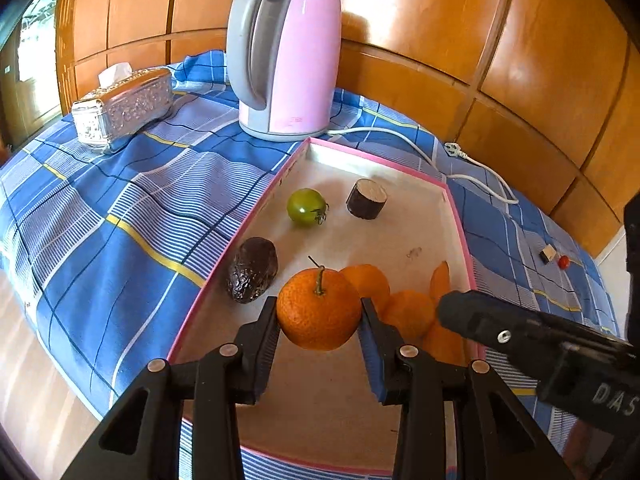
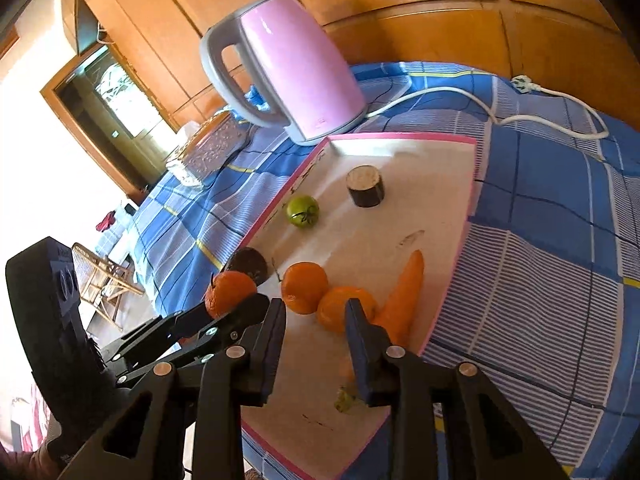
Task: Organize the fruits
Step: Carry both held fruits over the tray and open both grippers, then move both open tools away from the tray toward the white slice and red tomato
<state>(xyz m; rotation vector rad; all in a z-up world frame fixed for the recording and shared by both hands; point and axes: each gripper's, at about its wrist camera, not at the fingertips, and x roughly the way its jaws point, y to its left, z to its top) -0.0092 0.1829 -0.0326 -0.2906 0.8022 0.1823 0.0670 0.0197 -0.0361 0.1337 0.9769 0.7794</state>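
The left tongs (image 1: 319, 316) are gripping a stemmed tangerine (image 1: 319, 309) between both fingers, holding it above the near part of the pink-rimmed tray (image 1: 460, 224). The right tongs (image 2: 316, 320) are standing wide apart with nothing between them, hovering over the tray's near end, above 2 more tangerines (image 2: 305, 287) lying side by side and touching. A carrot (image 2: 404, 292) is lying just beside those 2, toward the tray's right rim. A dark avocado (image 1: 253, 270) is resting against the left rim, with a green tomato (image 1: 306, 207) and a dark cut chunk (image 1: 366, 199) sitting farther back, apart from each other. Behind the tray a pink kettle (image 1: 286, 56) is standing on the desk's blue checked cloth (image 1: 100, 200), and a silver tissue box (image 1: 124, 108) is sitting to its left.
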